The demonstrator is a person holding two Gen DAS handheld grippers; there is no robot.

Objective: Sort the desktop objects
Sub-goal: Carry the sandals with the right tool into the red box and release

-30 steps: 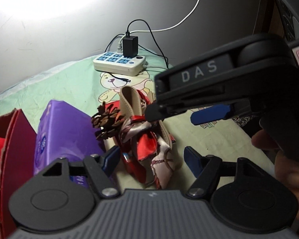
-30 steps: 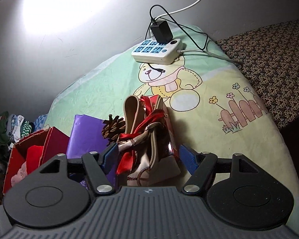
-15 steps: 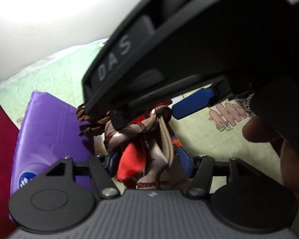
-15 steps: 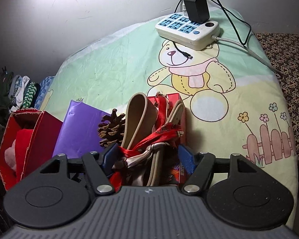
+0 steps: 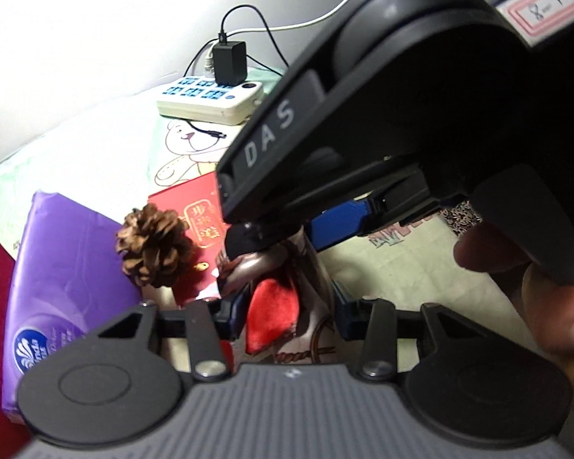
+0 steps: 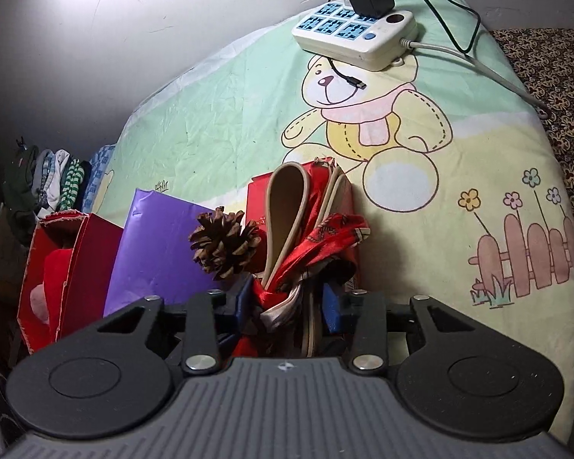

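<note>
Strap (image 6: 287,206) bundle with red scarf (image 6: 325,241) runs toward 12 o'clock, clamped by right gripper (image 6: 289,302) and left gripper (image 5: 287,311); pinecone (image 6: 224,243) crowds at 10 o'clock.

Both grippers close narrowly on the red scarf bundle (image 6: 306,252): the right gripper (image 6: 289,302) above, the left gripper (image 5: 287,313) just beneath it.
</note>
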